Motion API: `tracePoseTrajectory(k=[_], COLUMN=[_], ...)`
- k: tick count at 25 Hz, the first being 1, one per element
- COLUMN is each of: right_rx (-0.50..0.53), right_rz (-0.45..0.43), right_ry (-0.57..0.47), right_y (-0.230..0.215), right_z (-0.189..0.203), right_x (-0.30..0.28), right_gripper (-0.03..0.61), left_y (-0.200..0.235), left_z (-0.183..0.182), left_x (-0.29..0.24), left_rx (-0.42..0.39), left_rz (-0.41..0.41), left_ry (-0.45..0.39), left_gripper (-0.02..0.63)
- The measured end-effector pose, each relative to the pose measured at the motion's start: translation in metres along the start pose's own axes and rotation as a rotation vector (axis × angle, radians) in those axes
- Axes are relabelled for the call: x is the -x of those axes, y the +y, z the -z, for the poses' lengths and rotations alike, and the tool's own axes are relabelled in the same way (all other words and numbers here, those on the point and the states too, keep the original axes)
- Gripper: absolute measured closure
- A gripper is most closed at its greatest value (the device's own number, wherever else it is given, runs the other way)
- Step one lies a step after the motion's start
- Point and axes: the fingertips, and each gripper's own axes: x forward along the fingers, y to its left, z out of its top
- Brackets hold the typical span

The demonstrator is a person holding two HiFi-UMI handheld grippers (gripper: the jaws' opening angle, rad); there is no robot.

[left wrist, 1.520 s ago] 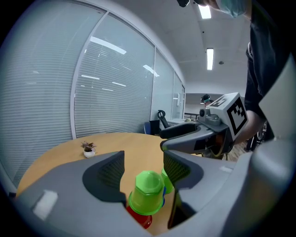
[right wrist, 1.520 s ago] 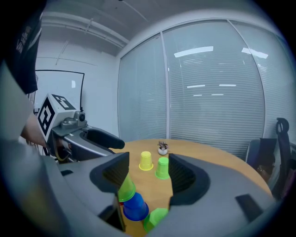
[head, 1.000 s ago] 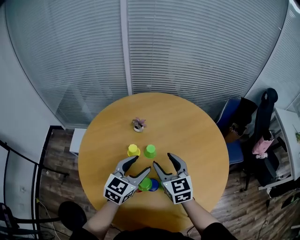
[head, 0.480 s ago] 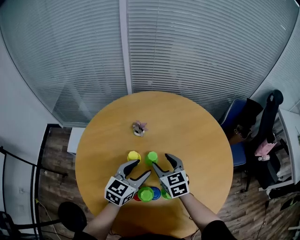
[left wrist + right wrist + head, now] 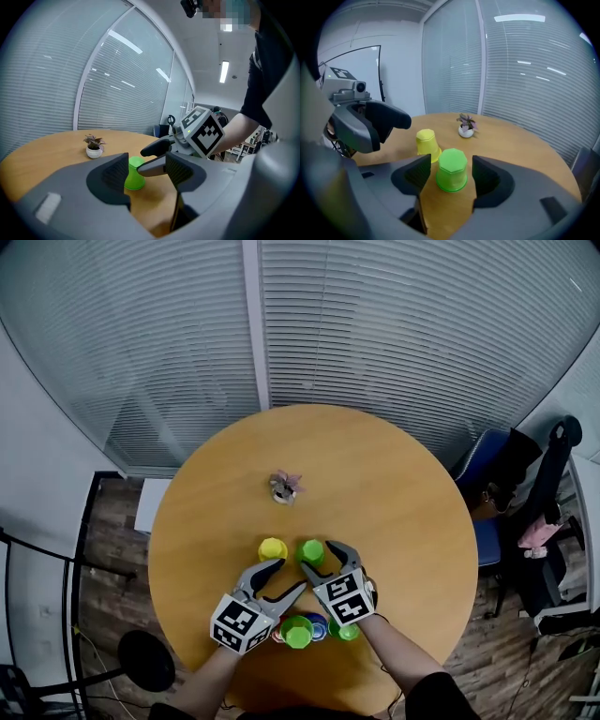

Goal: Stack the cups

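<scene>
Partly hidden beneath both grippers, at the near edge of the round wooden table [image 5: 403,484]: a cluster of plastic cups [image 5: 298,632]. Bright green in front, blue behind, a sliver of red at the left, more green at the right. Hard to tell whether nested or side by side, or how many.

Further out, clear of that cluster: a light green plastic cup [image 5: 452,169], rim down on the table, between the jaws of the right gripper [image 5: 322,559]. Jaws spread, one on each side of the cup, a thin gap at both, no squeeze. Just beside it, also rim down and outside the jaws: a yellow plastic cup [image 5: 427,142].

Left gripper [image 5: 285,576] close beside the right one, jaws released and wide, nothing between them. In the left gripper view, only the green cup beyond them, one side cut off by a jaw; yellow cup hidden there.

Toward the table's middle, well apart from the cups: a small white pot [image 5: 465,132] holding a small plant [image 5: 466,121] with pinkish leaves. Insides of the upturned cups out of sight.

At the head view's right edge, partly cut off: a dark office chair [image 5: 551,486].
</scene>
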Motion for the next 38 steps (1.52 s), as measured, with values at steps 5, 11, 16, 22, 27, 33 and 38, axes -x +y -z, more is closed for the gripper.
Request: tracePoseTrajectory(k=[5,11,16,22,27,33,38], right_rx=[0.019,0.037,0.039,0.046,0.048,0.009,-0.017], right_rz=[0.008,0.009,0.018,0.036,0.05,0.064,0.074], right_ry=[0.041,0.042,0.016,-0.034,-0.073,-0.12,-0.141], right_y=[-0.003,-0.001,-0.002,0.002,0.01,0.021,0.034], right_z=[0.006,0.005,-0.002,-0.018,-0.029,-0.037,-0.033], right_x=[-0.013,-0.018,-0.009,0.018,0.047,0.093,0.124], right_gripper=[0.318,0.351,0.353,0.353,0.353,0.353,0.353], left_y=[0.001,0.003,0.003,-0.006,-0.021,-0.043,-0.065], left_z=[0.007,0.01,0.007,-0.008,-0.021,-0.042,-0.052], left_x=[-0.002,0.002,0.004,0.01,0.019,0.033,0.046], left_rx=[0.018,0.027,0.022,-0.01,-0.045,-0.101,-0.135], left_rz=[0.0,-0.007,-0.012,-0.005,0.01,0.026,0.04], left_ry=[0.005,0.004,-0.003,-0.026,-0.041,-0.067,-0.079], left_gripper=[0.364,0.364,0.364,0.364,0.364,0.364,0.364])
